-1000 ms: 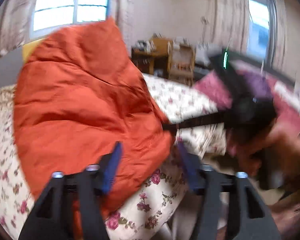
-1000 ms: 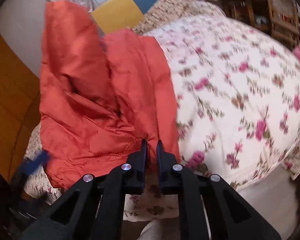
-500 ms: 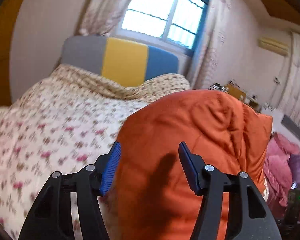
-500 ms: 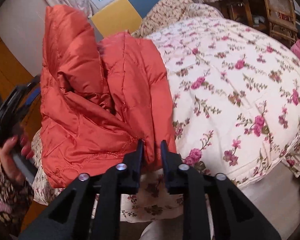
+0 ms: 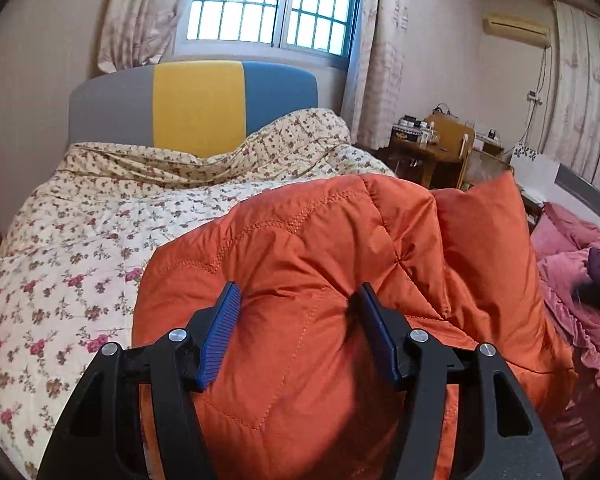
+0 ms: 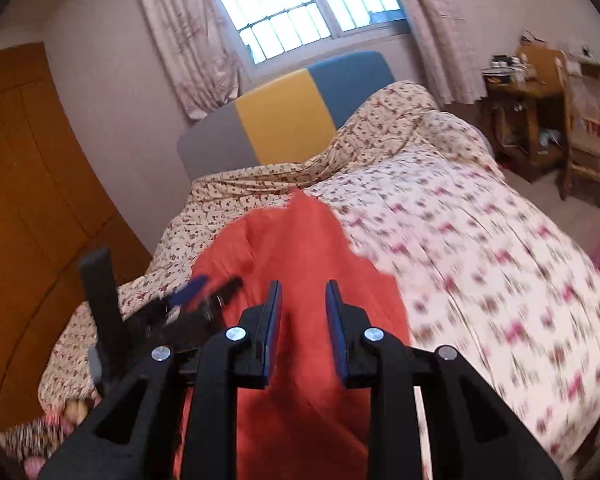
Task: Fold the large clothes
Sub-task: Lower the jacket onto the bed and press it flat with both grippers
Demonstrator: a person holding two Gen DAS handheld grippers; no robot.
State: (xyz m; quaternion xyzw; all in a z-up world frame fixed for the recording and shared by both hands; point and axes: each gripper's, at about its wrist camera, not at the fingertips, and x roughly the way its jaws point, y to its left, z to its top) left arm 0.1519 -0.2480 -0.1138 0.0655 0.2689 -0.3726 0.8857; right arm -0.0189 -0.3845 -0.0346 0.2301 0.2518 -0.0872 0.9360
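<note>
Over the near edge of the floral bedspread, the orange quilted jacket bulges between the left gripper pads, which pinch it. Right gripper jaws, slightly parted, straddle its fabric; contact unclear. Bedspread beyond lies bare toward the headboard.

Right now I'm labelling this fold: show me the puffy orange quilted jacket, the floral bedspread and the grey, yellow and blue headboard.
Puffy orange quilted jacket (image 5: 300, 280): left wrist view, its stitched front panel.
Floral bedspread (image 5: 60, 280): left wrist view, a bare stretch left of the jacket.
Grey, yellow and blue headboard (image 5: 198, 108): left wrist view, its yellow middle panel.
</note>
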